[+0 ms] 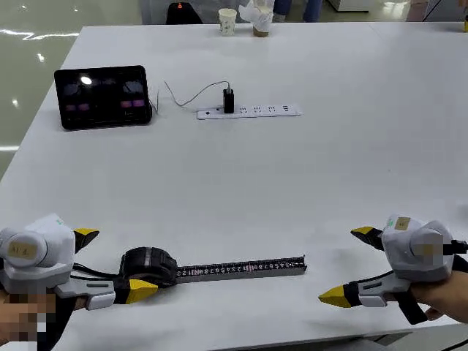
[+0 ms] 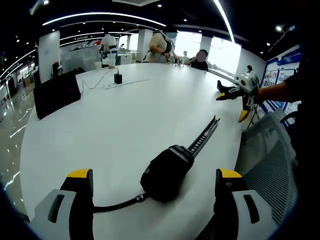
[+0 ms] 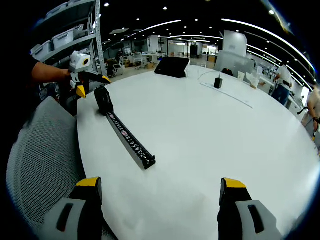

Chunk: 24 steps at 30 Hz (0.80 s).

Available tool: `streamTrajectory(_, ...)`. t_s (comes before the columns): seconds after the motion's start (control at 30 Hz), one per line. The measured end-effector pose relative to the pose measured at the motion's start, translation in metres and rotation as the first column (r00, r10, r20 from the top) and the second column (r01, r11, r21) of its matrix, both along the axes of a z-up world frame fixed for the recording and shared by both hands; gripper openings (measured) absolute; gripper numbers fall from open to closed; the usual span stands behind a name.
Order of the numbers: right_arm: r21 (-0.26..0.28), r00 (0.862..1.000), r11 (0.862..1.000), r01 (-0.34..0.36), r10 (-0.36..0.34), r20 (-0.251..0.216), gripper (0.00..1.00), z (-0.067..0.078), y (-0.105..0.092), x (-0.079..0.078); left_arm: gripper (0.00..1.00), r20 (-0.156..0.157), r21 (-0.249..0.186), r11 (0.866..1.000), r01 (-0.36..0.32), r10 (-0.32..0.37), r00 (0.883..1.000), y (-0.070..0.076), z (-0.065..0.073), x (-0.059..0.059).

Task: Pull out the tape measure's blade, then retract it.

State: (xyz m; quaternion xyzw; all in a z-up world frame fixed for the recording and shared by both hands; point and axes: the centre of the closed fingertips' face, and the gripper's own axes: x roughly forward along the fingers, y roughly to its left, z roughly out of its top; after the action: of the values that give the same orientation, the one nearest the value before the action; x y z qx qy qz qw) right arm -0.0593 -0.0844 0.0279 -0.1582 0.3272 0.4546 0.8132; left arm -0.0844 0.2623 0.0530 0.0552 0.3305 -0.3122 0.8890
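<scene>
Both released: my left tool (image 1: 118,261) sits beside the tape measure (image 1: 150,265), ready to steady it, my right tool (image 1: 347,264) clear of its blade (image 1: 241,268).

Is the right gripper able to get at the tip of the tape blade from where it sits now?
Probably yes. The right gripper is open and faces the blade tip, which lies flat on the white table with only bare tabletop between them. The two are apart, so a short approach looks enough.
</scene>
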Motion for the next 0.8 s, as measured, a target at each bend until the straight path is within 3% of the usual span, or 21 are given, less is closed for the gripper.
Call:
streamTrajectory(0.2, 0.045, 0.999, 0.998, 0.048, -0.049, 0.017, 0.99, 0.013, -0.016, 0.001, 0.99, 0.034, 0.003, 1.000, -0.020, 0.020, 0.999, 0.008, 0.001, -0.007)
streamTrajectory(0.33, 0.049, 0.997, 0.997, 0.066, -0.068, 0.037, 0.99, 0.023, -0.018, -0.005, 0.99, 0.038, 0.002, 0.999, -0.034, 0.034, 0.999, 0.013, -0.001, -0.010)
streamTrajectory(0.4, 0.040, 0.997, 0.997, 0.064, -0.065, 0.040, 0.99, 0.023, -0.021, -0.009, 0.99, 0.052, 0.012, 1.000, -0.028, 0.027, 0.998, 0.015, -0.001, -0.012)
streamTrajectory(0.6, 0.030, 0.998, 0.998, 0.056, -0.057, 0.041, 0.99, 0.021, -0.024, -0.023, 0.99, 0.053, 0.030, 0.999, -0.021, 0.019, 0.998, 0.018, -0.002, -0.019)
streamTrajectory(0.7, 0.039, 0.997, 0.998, 0.058, -0.060, 0.049, 0.99, 0.020, -0.029, -0.025, 0.99, 0.089, 0.019, 0.999, -0.025, 0.024, 0.996, 0.019, 0.006, -0.018)
streamTrajectory(0.8, 0.041, 0.996, 0.997, 0.060, -0.063, 0.058, 0.99, 0.017, -0.033, -0.026, 0.99, 0.094, 0.021, 0.999, -0.041, 0.039, 0.995, 0.023, 0.006, -0.017)
